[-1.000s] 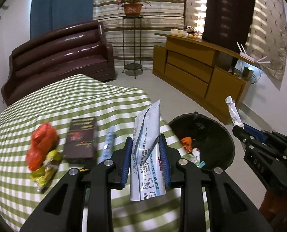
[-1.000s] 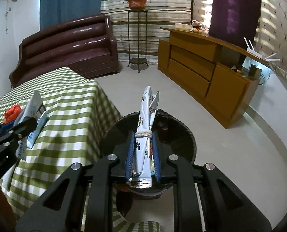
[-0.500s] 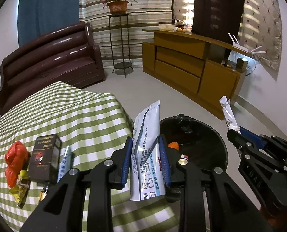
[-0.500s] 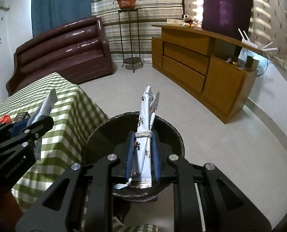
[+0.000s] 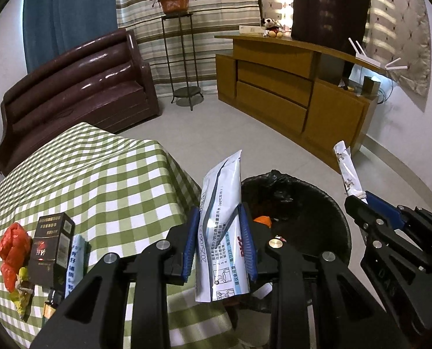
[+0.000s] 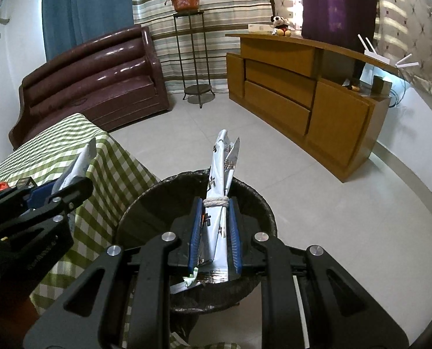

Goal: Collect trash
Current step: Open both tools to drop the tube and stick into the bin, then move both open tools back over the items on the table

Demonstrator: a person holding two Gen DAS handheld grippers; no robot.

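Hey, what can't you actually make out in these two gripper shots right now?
- Bin contents: left wrist view, mostly hidden by the left gripper and its white packet.
- Table trash past the black box: cut off by the frame edge.
- Rolled wrapper print: right wrist view, too small.

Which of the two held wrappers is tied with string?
The rolled white wrapper in the right gripper; the left gripper's flat white sachet has no tie.
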